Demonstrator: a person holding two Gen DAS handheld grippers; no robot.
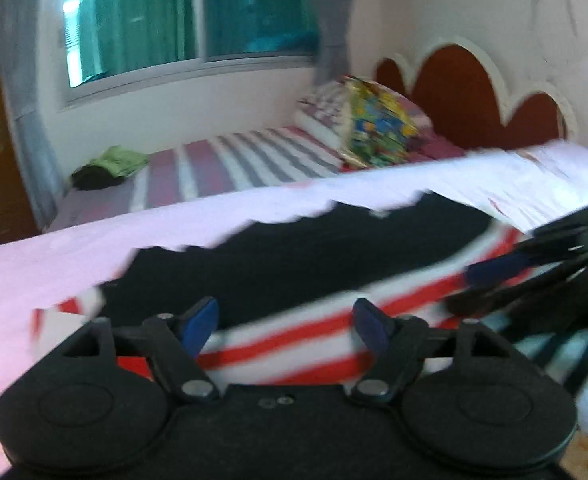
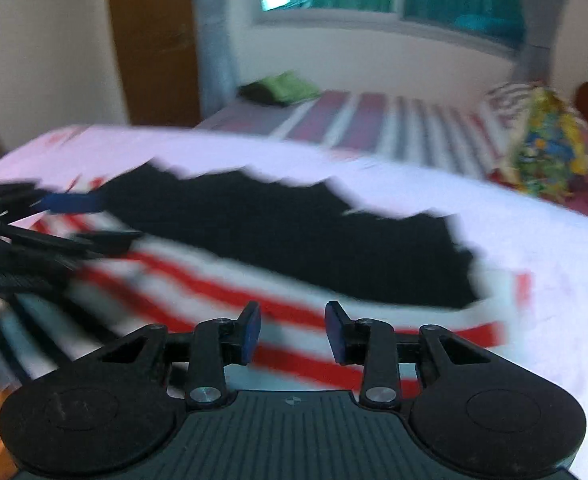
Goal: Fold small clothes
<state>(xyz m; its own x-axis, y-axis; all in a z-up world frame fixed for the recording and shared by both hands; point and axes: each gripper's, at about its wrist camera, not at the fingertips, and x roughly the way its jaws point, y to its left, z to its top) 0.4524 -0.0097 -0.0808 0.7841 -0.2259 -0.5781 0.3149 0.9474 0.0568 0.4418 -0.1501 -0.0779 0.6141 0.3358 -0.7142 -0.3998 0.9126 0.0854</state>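
A small garment (image 1: 294,280), black above with red and white stripes below, lies on a pale pink sheet (image 1: 73,248) over the bed; motion blur smears its edges, so its folds are hard to read. The left hand-held gripper (image 1: 285,322) hangs over the striped part, fingers apart. The right hand-held gripper (image 2: 292,330) is likewise parted, holding nothing. Behind sit a striped mattress (image 1: 221,160), a patterned pillow (image 1: 378,124) and a green cloth (image 1: 119,160).

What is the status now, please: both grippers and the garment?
Left gripper open, right gripper open, jaws empty. Garment flat on white sheet, black part over red stripes. Nothing in the way.
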